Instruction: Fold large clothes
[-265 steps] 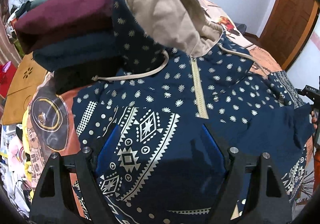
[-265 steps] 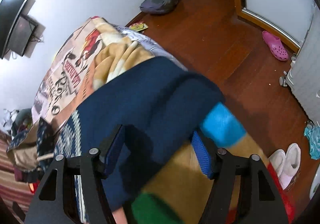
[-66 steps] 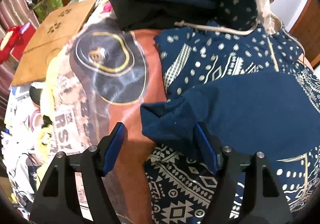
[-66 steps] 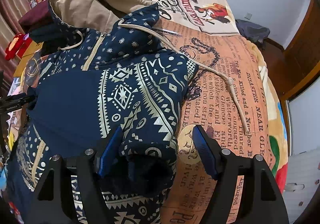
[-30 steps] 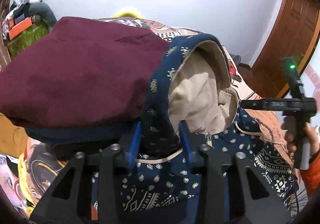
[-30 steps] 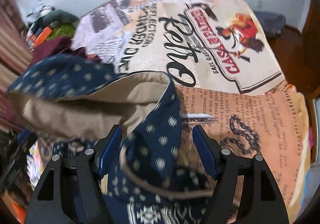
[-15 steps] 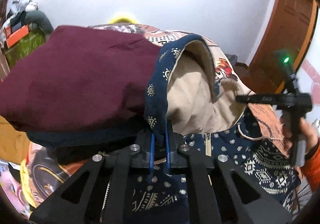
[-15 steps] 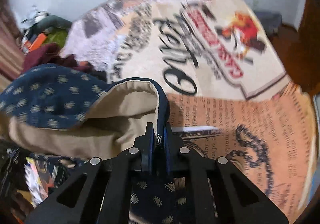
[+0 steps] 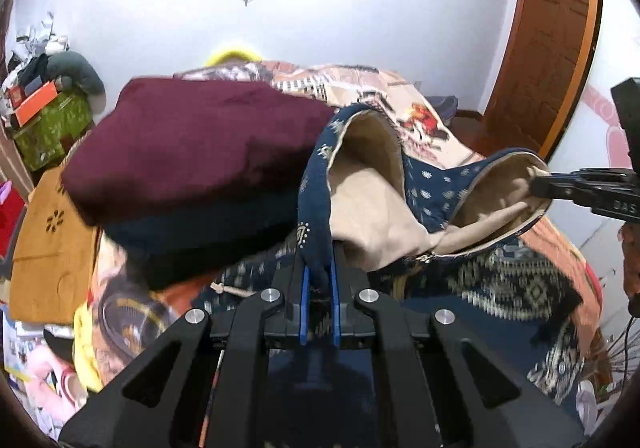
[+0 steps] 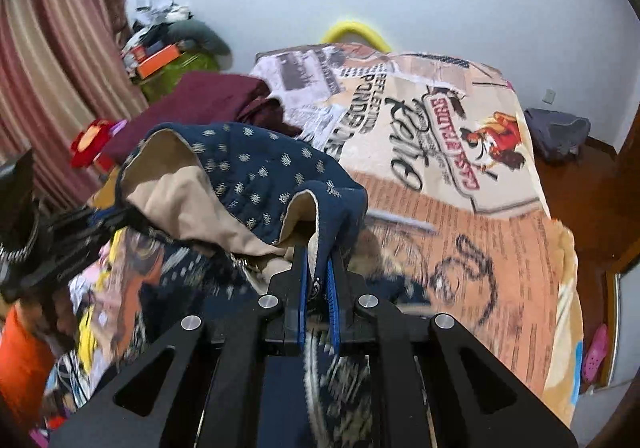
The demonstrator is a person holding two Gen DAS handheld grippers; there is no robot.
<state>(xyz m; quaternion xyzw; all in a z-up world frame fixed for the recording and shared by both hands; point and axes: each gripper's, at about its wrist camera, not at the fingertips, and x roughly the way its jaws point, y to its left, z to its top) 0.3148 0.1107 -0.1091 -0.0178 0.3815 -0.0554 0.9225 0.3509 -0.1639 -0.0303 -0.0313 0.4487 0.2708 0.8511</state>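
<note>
A navy patterned hoodie [image 9: 492, 280] with a beige-lined hood [image 9: 372, 192] lies on the bed. My left gripper [image 9: 319, 278] is shut on the hood's left rim. My right gripper [image 10: 318, 268] is shut on the hood's right rim [image 10: 316, 216]; it also shows at the right in the left wrist view [image 9: 540, 184]. Both hold the hood [image 10: 248, 176] lifted off the bed, open between them. The hoodie's body below is partly hidden by the grippers.
A stack of folded clothes, maroon [image 9: 192, 144] on top of dark ones, sits left of the hood. The printed bedspread [image 10: 460, 176] stretches to the right. A tan board [image 9: 48, 244] and clutter lie at the left; a wooden door [image 9: 556, 28] is at the right.
Both grippers, open around the hood's rims a second ago, have shut on them and lifted the hood, spreading it open between them.
</note>
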